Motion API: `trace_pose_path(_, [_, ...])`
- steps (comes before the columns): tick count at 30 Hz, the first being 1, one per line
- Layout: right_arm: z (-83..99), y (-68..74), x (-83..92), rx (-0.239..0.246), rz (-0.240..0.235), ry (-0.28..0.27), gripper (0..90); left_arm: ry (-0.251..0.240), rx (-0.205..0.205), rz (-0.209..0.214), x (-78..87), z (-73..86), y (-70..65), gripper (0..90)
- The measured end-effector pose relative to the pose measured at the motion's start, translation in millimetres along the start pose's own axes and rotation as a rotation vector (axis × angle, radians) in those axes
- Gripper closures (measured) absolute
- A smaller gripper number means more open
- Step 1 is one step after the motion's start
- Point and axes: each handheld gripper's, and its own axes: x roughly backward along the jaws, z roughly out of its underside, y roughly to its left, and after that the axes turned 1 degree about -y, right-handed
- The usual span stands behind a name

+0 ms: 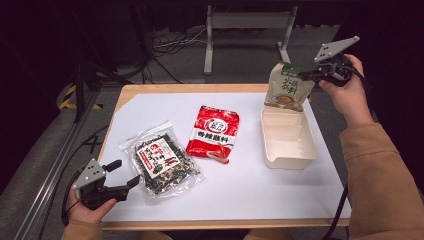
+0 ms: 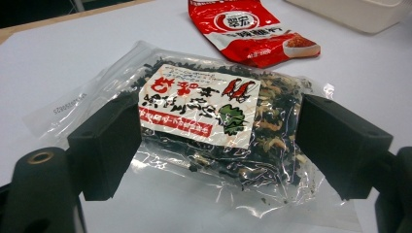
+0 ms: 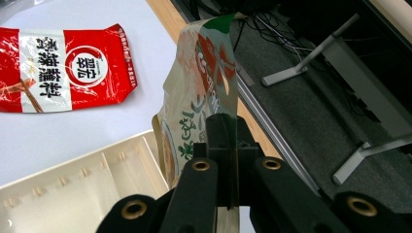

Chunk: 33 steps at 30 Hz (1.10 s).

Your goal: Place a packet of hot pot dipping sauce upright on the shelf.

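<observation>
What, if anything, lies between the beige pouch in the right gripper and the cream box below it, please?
Nothing visible does. The beige pouch hangs from the right gripper, its lower edge over the far end of the cream box, whose compartments look bare.

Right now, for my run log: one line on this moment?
right hand-held gripper: shut on beige pouch | above white tray | left hand-held gripper: open

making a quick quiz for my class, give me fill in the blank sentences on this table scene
1. The right tongs hold the beige soup pouch above the far end of the cream plastic ____.
2. The red seasoning packet lies between the clear bag of dark dried vegetables and the ____.
3. The left tongs, beside the clear bag, are ____.

Missing words: tray; tray; open
</observation>
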Motion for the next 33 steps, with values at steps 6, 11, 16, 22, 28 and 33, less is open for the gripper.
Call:
trace_pose_path(6, [7.2,-4.4,-10.7,0.008,-0.006,0.007,89.6,0.001,0.005,-0.006,2.6,1.5,-0.6,17.6])
trace_pose_path(11, [12.2,-6.4,-19.1,0.023,-0.016,0.007,89.6,0.003,0.000,-0.007,1.8,1.1,-0.7,17.7])
trace_pose_path(16, [13.5,-6.3,-25.9,0.029,-0.019,0.024,89.6,0.002,-0.004,-0.005,0.6,0.9,-0.7,17.6])
trace_pose_path(22, [13.9,-5.6,-31.4,0.040,-0.016,0.031,89.6,0.004,-0.001,-0.002,0.2,0.7,-0.9,17.6])
trace_pose_path(28, [16.2,-4.0,-37.3,0.047,-0.023,0.042,89.6,0.005,-0.002,-0.004,0.1,0.7,-0.8,17.6])
trace_pose_path(33, [19.1,-2.1,-42.6,0.042,-0.031,0.039,89.6,0.006,-0.006,0.001,-1.0,0.2,-0.8,17.6])
